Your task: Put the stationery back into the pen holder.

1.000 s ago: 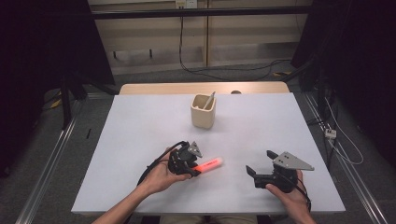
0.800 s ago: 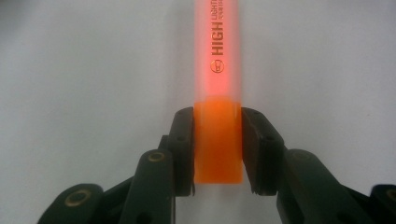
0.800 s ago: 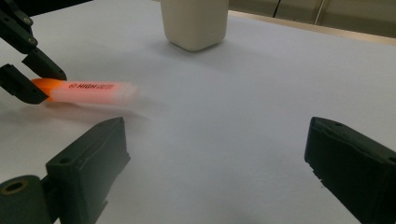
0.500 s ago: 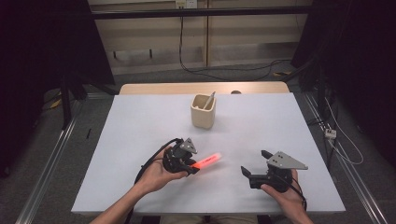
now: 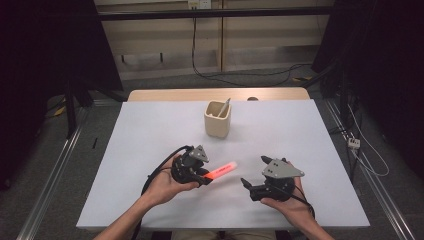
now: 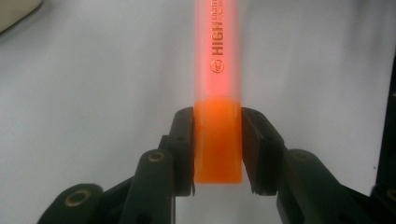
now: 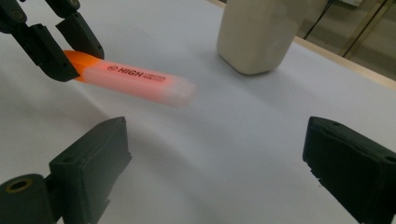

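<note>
the left gripper (image 5: 200, 176), jaws clamped on the orange end of the highlighter (image 5: 220, 171), has drifted slightly left with it, held just above the table (image 5: 150, 130). the right gripper (image 5: 252, 185) has followed, jaws wide and empty, likely lining up to pull the cap.

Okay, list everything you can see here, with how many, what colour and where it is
Highlighter: one, orange-pink, held by its end in the left gripper, above the table's near middle.
Holder cup: one, beige, toward the table's far side, something pale leaning inside.
Table: one, white top.
Left gripper: one, black, jaws clamped on the highlighter's orange end.
Right gripper: one, black with grey plate, near right, jaws wide apart and holding nothing.
Hands: two, one on each gripper.
</note>
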A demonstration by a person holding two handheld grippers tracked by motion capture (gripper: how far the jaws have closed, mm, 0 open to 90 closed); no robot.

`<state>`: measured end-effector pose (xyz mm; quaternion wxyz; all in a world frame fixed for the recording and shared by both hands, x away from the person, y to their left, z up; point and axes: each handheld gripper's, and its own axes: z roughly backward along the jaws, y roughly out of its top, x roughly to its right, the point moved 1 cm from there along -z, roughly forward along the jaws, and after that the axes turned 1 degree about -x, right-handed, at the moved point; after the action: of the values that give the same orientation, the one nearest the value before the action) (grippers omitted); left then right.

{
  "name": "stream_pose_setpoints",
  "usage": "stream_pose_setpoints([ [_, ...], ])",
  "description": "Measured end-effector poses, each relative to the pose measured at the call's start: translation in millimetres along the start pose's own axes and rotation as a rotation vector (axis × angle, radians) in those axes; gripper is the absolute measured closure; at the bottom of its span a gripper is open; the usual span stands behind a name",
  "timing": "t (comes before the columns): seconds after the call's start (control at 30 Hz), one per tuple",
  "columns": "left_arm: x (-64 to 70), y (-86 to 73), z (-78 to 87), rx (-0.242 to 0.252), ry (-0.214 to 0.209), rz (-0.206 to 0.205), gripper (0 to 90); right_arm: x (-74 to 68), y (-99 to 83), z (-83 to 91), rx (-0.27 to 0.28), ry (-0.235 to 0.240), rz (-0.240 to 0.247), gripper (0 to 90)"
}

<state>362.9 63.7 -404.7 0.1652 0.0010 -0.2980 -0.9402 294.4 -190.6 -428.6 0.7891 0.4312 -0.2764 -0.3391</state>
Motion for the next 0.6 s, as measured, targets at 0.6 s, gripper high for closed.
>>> stream_pose_setpoints([
  [0.6, -1.6, 5.4, 7.1, -0.015, -0.013, -0.012, 67.3, -35.4, 13.6, -21.4, -0.035, -0.073, 0.357, 17.2],
])
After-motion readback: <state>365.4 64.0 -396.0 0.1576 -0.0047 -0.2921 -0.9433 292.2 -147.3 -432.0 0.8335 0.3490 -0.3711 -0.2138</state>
